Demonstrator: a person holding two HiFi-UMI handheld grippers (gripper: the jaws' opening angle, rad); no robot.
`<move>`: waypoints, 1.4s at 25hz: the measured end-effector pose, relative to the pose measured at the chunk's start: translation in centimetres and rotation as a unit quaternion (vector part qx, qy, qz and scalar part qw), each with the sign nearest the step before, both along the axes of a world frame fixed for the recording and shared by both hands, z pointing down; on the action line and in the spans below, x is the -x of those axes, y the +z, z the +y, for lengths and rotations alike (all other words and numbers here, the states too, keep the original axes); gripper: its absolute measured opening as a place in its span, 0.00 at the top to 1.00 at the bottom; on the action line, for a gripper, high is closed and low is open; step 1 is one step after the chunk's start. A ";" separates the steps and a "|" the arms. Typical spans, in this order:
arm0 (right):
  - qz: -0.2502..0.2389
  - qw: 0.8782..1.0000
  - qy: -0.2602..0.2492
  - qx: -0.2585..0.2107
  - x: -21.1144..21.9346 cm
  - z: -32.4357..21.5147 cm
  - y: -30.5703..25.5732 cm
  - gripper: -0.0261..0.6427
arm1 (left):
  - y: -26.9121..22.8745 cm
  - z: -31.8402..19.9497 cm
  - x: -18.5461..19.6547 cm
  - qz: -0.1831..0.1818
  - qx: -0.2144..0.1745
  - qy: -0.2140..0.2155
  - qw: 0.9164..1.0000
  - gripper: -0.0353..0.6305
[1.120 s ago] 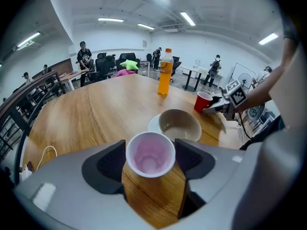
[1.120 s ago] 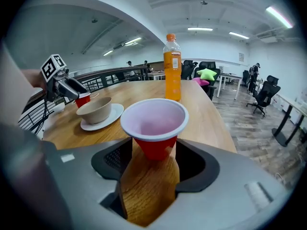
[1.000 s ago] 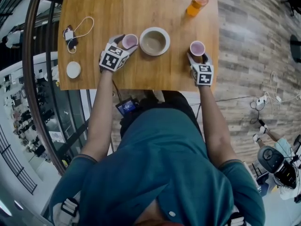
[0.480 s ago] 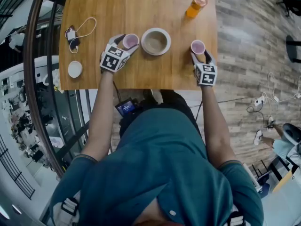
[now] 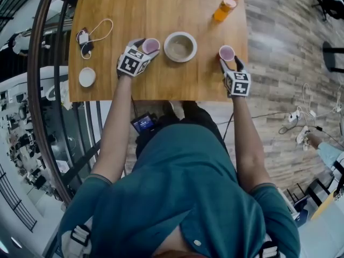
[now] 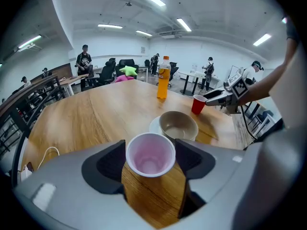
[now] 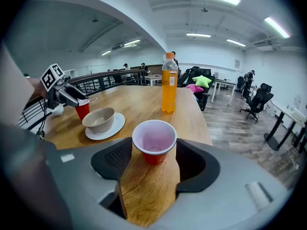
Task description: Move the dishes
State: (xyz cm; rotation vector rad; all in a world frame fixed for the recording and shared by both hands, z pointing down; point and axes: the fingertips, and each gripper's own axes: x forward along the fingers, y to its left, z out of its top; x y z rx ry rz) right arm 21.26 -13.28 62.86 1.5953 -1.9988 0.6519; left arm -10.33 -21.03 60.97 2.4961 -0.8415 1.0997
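Two red paper cups with pale insides are each gripped. My left gripper (image 5: 149, 48) is shut on the left cup (image 5: 151, 44), its pads against the rim on both sides in the left gripper view (image 6: 150, 153). My right gripper (image 5: 228, 59) is shut on the right cup (image 5: 227, 52) near the table's right edge; the right gripper view shows that cup (image 7: 154, 140) between the pads just above the wood. Between the two cups stands a beige bowl (image 5: 180, 46) on a white saucer (image 7: 111, 127).
An orange drink bottle (image 5: 225, 7) stands upright at the far right of the wooden table (image 5: 156, 9). A white charger with cable (image 5: 86, 39) and a small white round lid (image 5: 86, 77) lie at the left. A railing runs past the table's left edge.
My right gripper has risen slightly with its cup held. The left gripper and its cup have hardly moved. Bowl and bottle stay put.
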 end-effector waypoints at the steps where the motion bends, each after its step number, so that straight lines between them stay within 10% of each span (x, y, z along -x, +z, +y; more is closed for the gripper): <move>1: 0.001 1.000 0.000 0.001 0.1 0.1 -0.1 0.55 | 0.2 0.0 0.0 -0.001 0.003 0.001 1.000 0.46; 35: 0.021 0.994 -0.073 -0.075 6.7 -3.4 -7.5 0.55 | -7.3 1.3 5.0 0.108 -0.087 -0.102 0.985 0.43</move>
